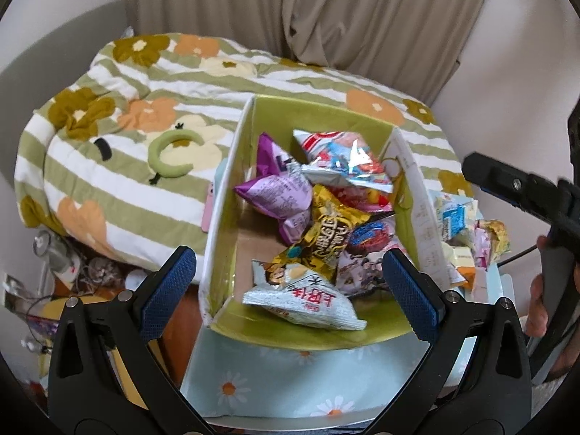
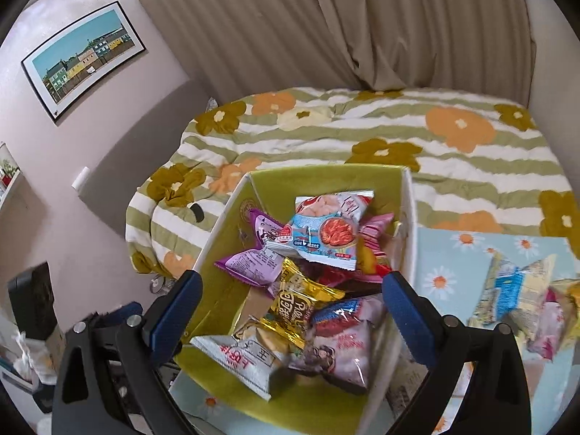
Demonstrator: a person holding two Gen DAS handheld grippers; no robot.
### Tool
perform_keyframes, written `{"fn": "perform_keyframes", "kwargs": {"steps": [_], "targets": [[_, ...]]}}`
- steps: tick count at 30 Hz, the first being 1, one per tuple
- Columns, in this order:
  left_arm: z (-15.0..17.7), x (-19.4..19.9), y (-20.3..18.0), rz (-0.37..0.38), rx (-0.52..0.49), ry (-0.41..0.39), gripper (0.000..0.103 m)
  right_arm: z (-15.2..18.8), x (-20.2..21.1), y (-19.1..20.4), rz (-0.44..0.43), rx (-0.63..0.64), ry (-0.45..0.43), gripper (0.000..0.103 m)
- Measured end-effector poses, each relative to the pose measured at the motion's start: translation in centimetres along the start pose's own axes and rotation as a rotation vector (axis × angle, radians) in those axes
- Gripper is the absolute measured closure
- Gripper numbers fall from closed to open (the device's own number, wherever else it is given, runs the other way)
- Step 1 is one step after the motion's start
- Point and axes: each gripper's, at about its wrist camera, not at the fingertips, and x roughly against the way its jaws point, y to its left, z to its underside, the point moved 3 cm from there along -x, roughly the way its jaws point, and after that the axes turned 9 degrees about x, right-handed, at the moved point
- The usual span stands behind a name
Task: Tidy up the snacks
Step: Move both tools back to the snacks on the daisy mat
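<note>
Snack packets (image 1: 308, 224) heaped inside green-lined box (image 1: 319, 112), more packets (image 2: 522, 301) outside, both claws spread apart, empty.

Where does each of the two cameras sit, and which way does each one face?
Left wrist view: on the left gripper, facing down into the green-lined cardboard box of snack packets; its open blue-padded fingers show, plus the person's hand holding the other tool.
Right wrist view: on the right gripper, over the same box, open fingers showing.
Both share the box, the gold foil packet and the flowered striped quilt.
</note>
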Motion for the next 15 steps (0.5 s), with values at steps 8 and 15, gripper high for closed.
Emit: {"fn": "perform_keyframes", "kwargs": {"steps": [8, 15], "targets": [[1.2, 1.5, -2.9, 0.073, -0.067, -0.003, 0.001, 2.5, 4.4, -0.6, 0.078, -0.055, -0.041, 0.004], [3.1, 2.0, -6.9, 0.147, -0.138, 0.002, 0.001, 5.1, 9.6, -3.3, 0.192, -0.127, -0.102, 0.004]]}}
